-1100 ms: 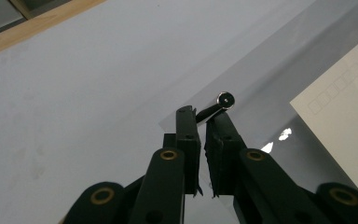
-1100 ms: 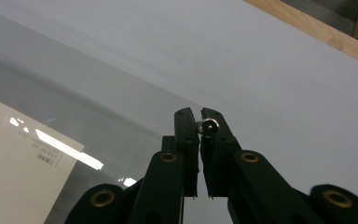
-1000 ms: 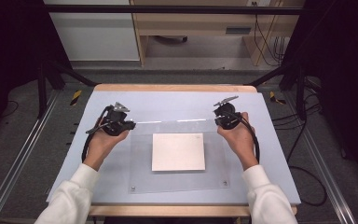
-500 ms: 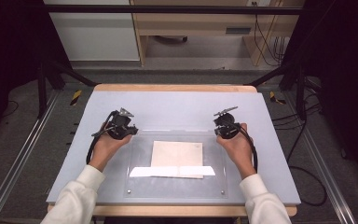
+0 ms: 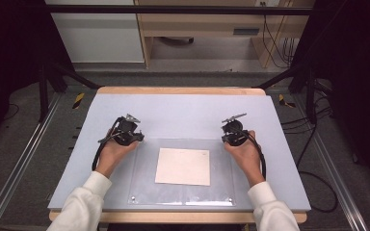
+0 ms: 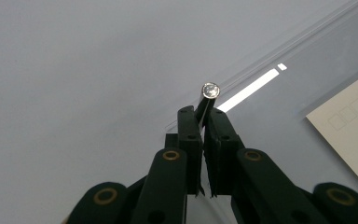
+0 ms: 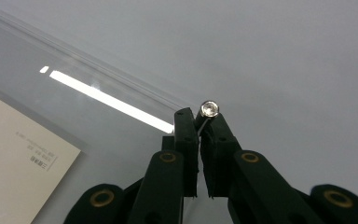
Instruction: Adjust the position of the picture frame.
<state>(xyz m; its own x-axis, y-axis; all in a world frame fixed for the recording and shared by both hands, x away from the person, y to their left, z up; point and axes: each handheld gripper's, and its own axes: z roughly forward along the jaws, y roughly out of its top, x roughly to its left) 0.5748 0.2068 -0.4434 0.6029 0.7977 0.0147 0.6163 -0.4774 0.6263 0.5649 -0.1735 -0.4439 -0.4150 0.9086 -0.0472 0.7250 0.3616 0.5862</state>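
I read the table top (image 5: 183, 110) as pale grey-blue with a light wooden edge. The clear sheet (image 5: 144, 183) on it is transparent, carrying a white glare stripe and small silver studs (image 6: 210, 89). Under it I see a cream card (image 5: 183, 166) printed with faint grey boxes and small dark text. The left gripper (image 5: 127, 132) and right gripper (image 5: 233, 132) are black with brass-coloured rivets. The sleeves (image 5: 84, 202) are white.

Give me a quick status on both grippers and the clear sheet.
Left gripper and right gripper shut on clear sheet far corners. Sheet lies flat over the card. Nothing in the way.
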